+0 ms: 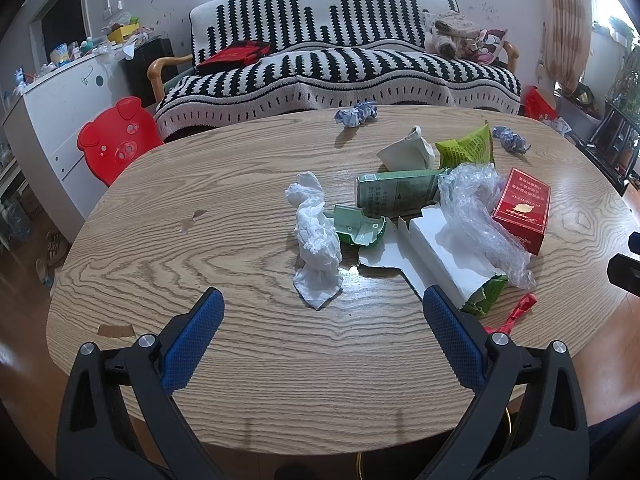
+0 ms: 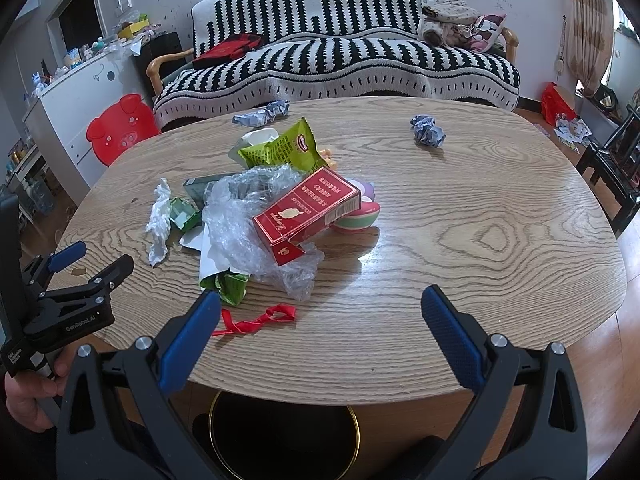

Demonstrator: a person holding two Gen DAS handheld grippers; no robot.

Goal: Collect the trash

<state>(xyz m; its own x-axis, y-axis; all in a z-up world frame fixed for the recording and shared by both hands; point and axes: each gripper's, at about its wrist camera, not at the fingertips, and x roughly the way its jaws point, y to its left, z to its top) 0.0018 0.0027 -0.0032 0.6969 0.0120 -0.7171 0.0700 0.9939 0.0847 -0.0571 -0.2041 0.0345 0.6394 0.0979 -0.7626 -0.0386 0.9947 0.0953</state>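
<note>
Two paper balls (image 2: 428, 130) — one red box (image 2: 306, 212).

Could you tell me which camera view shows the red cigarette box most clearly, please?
The right wrist view shows the red cigarette box best: it lies near the middle, with its whole printed top face and open end flap visible. The left wrist view catches it toward the right edge, partly hidden behind the crumpled clear plastic.

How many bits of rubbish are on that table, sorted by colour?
Red: 2, the red carton and red ribbon.
Green: 4, snack bag, green pack, green tray, torn box.
White: 2, tissue, cup.
Blue-grey wads: 2.
Clear wrap: 1.
Pink-green ball: 1.
Total: 12.
</note>
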